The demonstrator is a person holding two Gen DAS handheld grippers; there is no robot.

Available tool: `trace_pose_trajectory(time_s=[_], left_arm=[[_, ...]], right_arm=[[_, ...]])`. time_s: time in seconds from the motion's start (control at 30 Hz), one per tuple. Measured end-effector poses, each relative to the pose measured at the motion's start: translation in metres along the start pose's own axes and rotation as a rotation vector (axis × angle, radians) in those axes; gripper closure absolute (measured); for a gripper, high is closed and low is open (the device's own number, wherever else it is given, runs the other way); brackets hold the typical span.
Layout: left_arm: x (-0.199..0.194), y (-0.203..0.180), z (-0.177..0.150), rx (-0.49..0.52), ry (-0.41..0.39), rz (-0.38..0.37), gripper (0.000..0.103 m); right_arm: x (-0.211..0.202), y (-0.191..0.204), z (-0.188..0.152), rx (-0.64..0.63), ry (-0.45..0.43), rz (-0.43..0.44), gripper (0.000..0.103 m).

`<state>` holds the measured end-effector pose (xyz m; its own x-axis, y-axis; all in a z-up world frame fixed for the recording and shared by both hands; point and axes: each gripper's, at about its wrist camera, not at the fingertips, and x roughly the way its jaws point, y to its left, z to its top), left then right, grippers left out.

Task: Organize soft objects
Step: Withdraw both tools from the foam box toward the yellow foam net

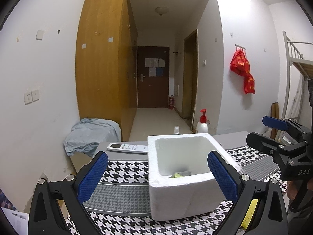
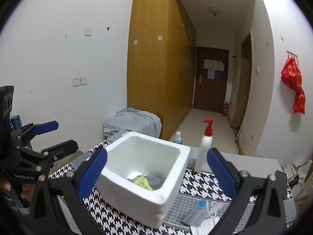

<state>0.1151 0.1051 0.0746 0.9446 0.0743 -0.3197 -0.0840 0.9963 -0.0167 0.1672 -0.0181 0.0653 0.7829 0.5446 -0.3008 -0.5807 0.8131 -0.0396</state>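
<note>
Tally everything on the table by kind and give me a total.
Foam box: 1
Face masks: 1 blue in clear view; a white one may lie beneath
Pump bottle: 1
Spray bottle: 1
Remote control: 1
Total: 5 sure

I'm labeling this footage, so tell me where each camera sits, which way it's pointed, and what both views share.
Left wrist: on the left gripper, low over the table, facing the foam box and hallway; its open blue fingers and the right gripper show.
Right wrist: on the right gripper, looking down into the foam box; the face mask lies beside it, left gripper at the edge.
Shared: box, pump bottle, wardrobe.
</note>
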Motion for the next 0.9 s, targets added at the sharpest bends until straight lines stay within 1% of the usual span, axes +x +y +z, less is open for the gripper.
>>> trace_pose_trajectory(time_s=[0.13, 0.37, 0.47, 0.9], left_arm=[[-0.005, -0.004, 0.004, -0.011, -0.003, -0.013, 0.001], [-0.018, -0.015, 0.006, -0.007, -0.036, -0.020, 0.001], [-0.025, -0.019, 0.005, 0.000, -0.056, -0.016, 0.001], [-0.035, -0.037, -0.010, 0.017, -0.081, -0.042, 0.001]], right_arm=[[-0.011, -0.003, -0.003, 0.002, -0.010, -0.007, 0.000], [-0.028, -0.002, -0.006, -0.001, -0.031, -0.028, 0.000], [-0.036, -0.002, -0.011, -0.005, -0.039, -0.043, 0.000], [-0.059, -0.006, -0.034, -0.014, -0.062, -0.082, 0.000]])
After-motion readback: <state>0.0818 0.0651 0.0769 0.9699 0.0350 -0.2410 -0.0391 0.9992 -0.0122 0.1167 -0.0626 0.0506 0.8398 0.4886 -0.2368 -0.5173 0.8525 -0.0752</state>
